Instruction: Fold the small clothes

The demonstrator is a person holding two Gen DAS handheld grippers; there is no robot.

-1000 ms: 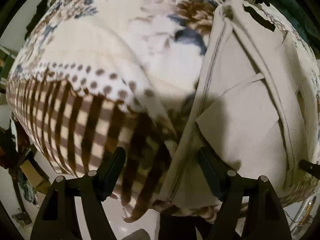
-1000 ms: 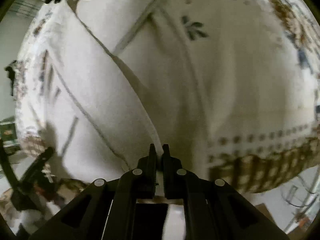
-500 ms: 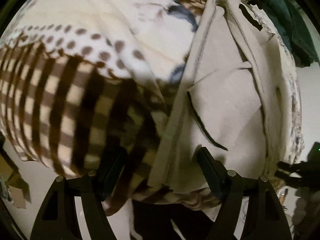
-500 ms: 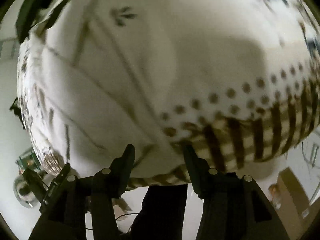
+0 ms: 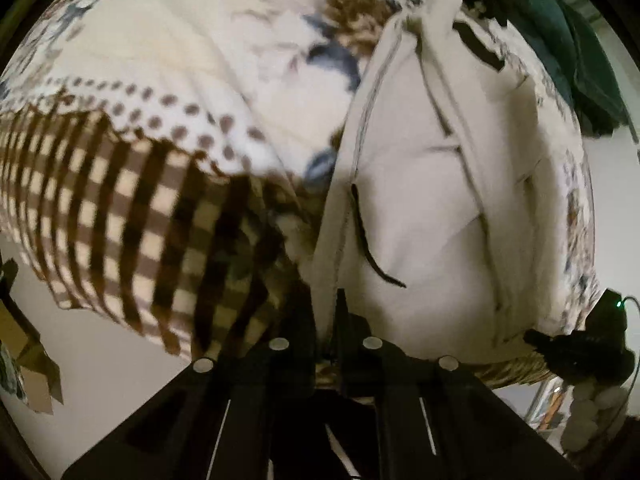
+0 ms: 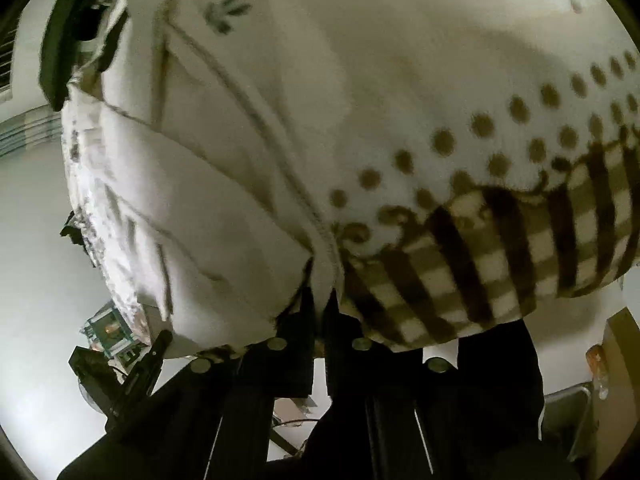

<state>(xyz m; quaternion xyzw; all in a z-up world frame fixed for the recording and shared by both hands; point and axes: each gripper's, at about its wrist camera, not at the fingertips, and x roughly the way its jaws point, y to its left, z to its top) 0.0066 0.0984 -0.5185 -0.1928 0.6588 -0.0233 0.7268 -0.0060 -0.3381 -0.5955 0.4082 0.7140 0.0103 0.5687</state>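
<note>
Garment: a cream garment (image 5: 432, 200) with stitched seams and a dark slit opening, lying spread on a patterned blanket (image 5: 160, 128); in the left wrist view it fills the area from 12 to 5 o'clock, in the right wrist view (image 6: 192, 208) from 11 down to 6 o'clock.
Left gripper: the left gripper (image 5: 326, 304) sits at 6 o'clock, jaws drawn nearly together and pinching the near hem edge of the garment between them.
Right gripper: the right gripper (image 6: 319, 304) sits at 6 o'clock, jaws narrow with a fold of the garment's seamed edge caught between them.
Blanket: cream fleece with blue and brown flowers, a row of brown dots, and a brown-and-cream check border; the border hangs over the near edge at 8 o'clock in the left wrist view and at 4 o'clock in the right wrist view (image 6: 500, 248).
Dark green cloth: a dark green cloth (image 5: 568, 48) lies at 2 o'clock past the garment in the left wrist view.
Containers: a cardboard box (image 5: 28, 360) stands on the floor at 8 o'clock in the left wrist view; its contents cannot be made out.
</note>
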